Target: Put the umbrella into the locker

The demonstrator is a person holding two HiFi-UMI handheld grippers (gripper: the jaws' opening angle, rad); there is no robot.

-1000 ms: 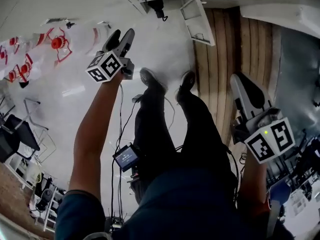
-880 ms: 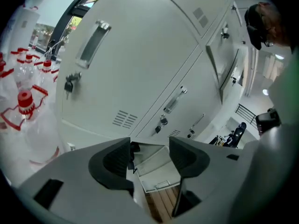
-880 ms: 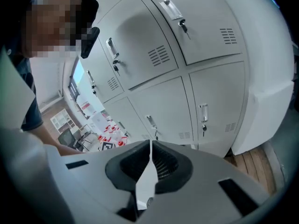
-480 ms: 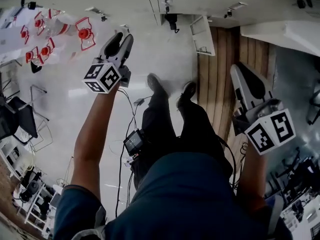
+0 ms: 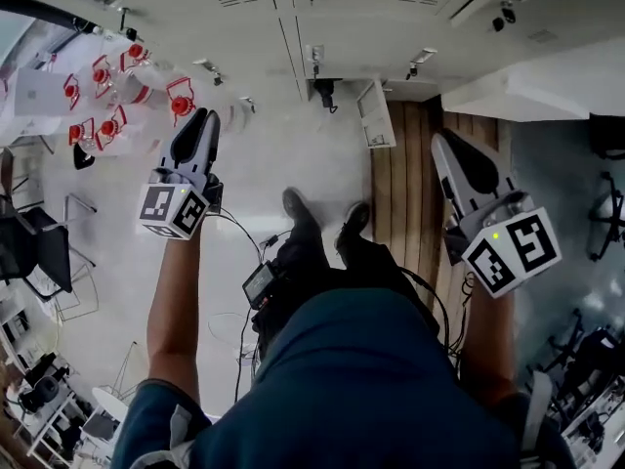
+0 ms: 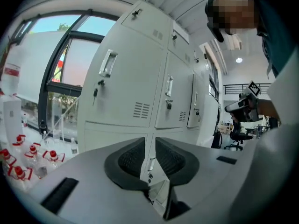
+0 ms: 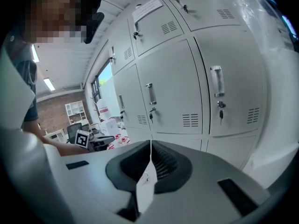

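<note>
No umbrella shows in any view. I face a wall of white lockers (image 5: 293,27) with handles and keys, which fill the left gripper view (image 6: 135,87) and the right gripper view (image 7: 187,92). One low locker door (image 5: 375,113) stands open, with a small dark thing (image 5: 324,94) beside it that I cannot identify. My left gripper (image 5: 200,115) is raised toward the lockers. Its jaws (image 6: 150,141) are drawn in to a thin slit with nothing between them. My right gripper (image 5: 441,140) is raised at the right, its pads (image 7: 150,143) pressed together and empty.
Red-capped bottles (image 5: 107,76) stand on the pale floor at the left. A strip of wooden boards (image 5: 405,164) runs under the right gripper. My shoes (image 5: 293,203) are below, with cables and a small screen (image 5: 259,283) at my waist. Chairs (image 5: 39,252) stand far left.
Both grippers have come up toward the lockers. The left jaws went from apart to nearly closed. More of the locker fronts has come into the head view.
</note>
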